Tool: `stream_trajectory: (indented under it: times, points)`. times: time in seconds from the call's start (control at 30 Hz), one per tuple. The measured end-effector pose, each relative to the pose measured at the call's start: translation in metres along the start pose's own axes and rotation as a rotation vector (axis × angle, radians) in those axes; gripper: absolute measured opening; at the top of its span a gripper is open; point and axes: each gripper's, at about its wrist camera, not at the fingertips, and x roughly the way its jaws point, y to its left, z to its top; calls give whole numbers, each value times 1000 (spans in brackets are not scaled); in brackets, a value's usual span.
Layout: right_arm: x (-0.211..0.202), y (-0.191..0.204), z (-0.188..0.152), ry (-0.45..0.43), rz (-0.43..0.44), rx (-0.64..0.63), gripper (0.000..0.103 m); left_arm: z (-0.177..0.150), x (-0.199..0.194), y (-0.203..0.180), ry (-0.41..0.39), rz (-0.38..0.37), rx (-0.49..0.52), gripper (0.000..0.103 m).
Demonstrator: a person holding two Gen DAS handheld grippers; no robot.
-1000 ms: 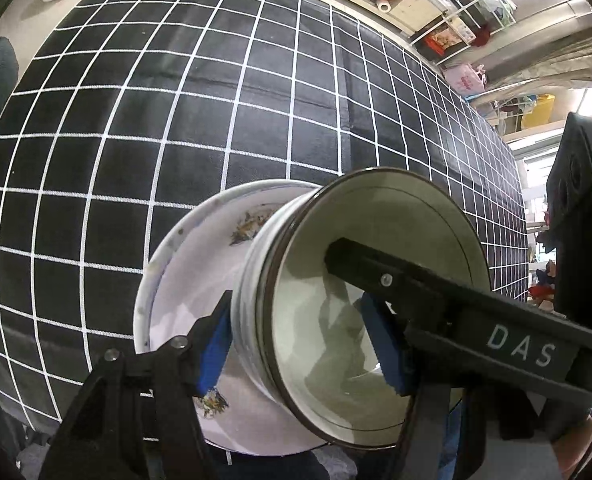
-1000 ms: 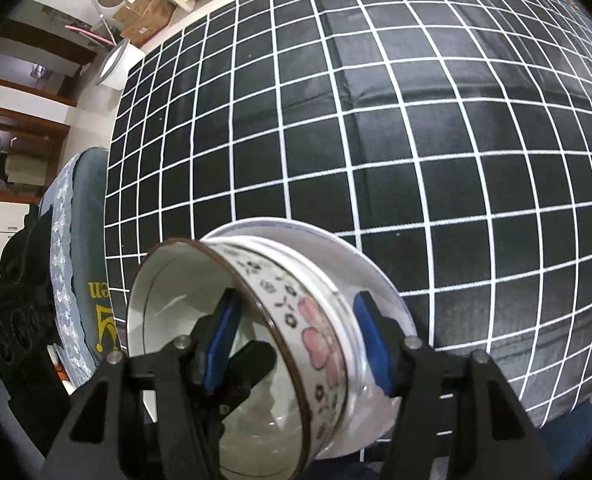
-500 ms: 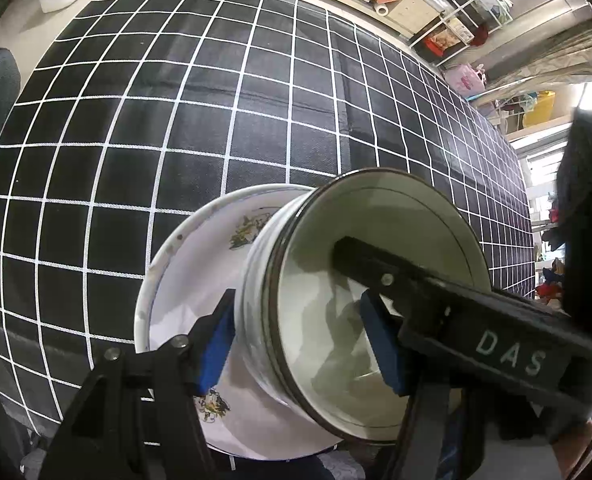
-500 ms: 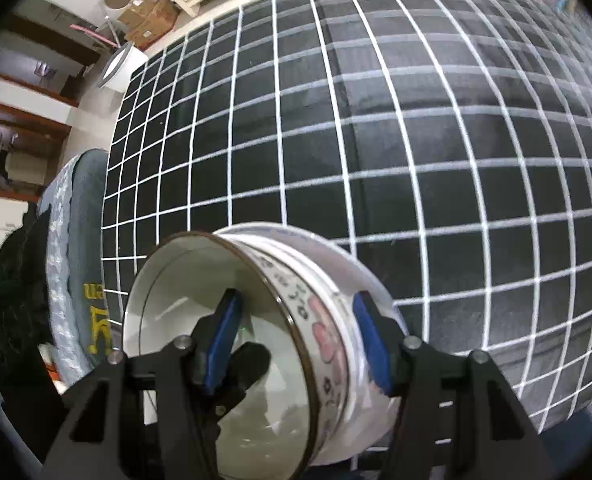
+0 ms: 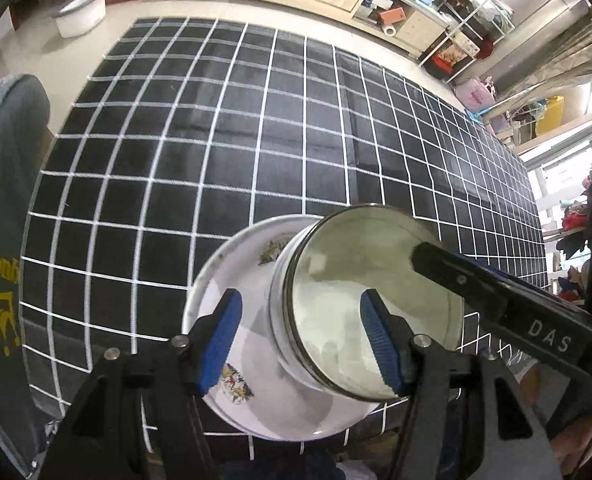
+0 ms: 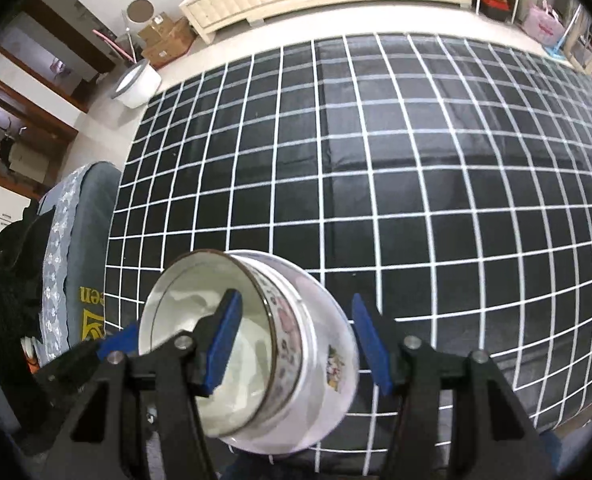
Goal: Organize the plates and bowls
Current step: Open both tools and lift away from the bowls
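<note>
Sitting stacked near the front edge of the checked tablecloth (image 5: 223, 168), the bowl (image 5: 376, 300) rests in the plate (image 5: 231, 280) (stacking looks done). Left gripper (image 5: 302, 340) and right gripper (image 6: 296, 340) both stand spread, pads off the dishes; no other dishes show, so little seems left

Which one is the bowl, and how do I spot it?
Find the black checked tablecloth; at its near edge sits a white plate. The bowl stands on it, deeper than the flat plate, dark-rimmed, with pink flowers outside.
</note>
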Motion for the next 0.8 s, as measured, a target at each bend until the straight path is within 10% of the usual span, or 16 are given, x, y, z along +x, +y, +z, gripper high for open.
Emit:
stream_trajectory:
  times: [0.47,0.8]
  points:
    - [-84,-22,-43,-159,-73,-32,62,-49,-56,-76,-126,-27,170,59]
    - [-127,-52,-124,-358,-286,-51,67,-122,-75,-106,-264,-26,282,59]
